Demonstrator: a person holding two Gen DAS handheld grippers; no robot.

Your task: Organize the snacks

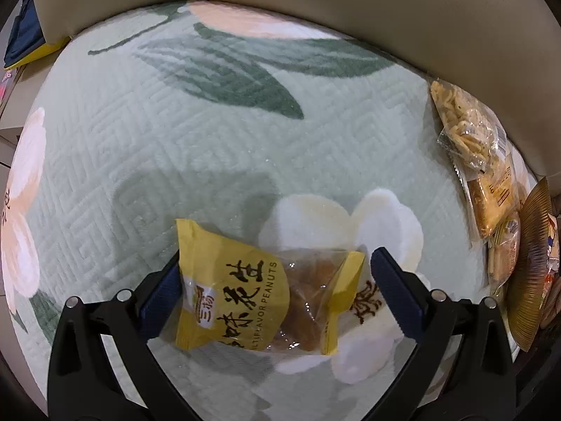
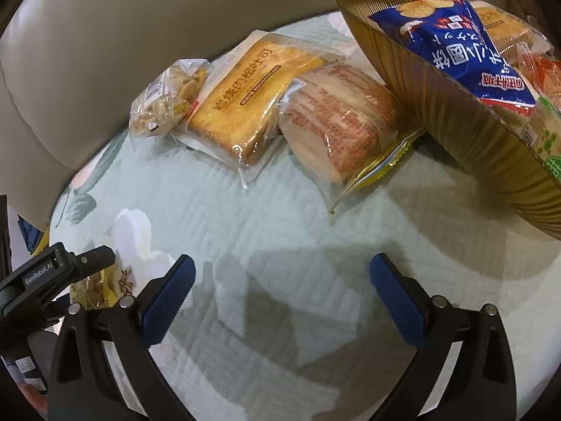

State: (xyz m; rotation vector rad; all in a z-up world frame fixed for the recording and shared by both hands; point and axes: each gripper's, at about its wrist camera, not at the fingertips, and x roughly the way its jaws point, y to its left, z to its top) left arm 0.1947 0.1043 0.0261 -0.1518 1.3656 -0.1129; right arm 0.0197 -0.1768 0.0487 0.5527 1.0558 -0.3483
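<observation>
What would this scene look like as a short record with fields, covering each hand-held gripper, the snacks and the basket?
surface: green quilted floral blanket against a beige cushion
left hand-held gripper: jaws open, either side of a yellow peanut packet; no squeeze visible
right hand-held gripper: open, nothing between its jaws
loose snacks: clear bag of small crackers, toast packet, red-printed bread packet, lying in a row
basket: gold ribbed basket, already holding a blue chip bag and other packets

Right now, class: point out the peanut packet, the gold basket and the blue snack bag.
peanut packet (image 1: pixel 242 291): left wrist view, on its yellow printed front.
gold basket (image 2: pixel 434 105): right wrist view, on its ribbed outer wall.
blue snack bag (image 2: pixel 455 45): right wrist view, on its printed face.
</observation>
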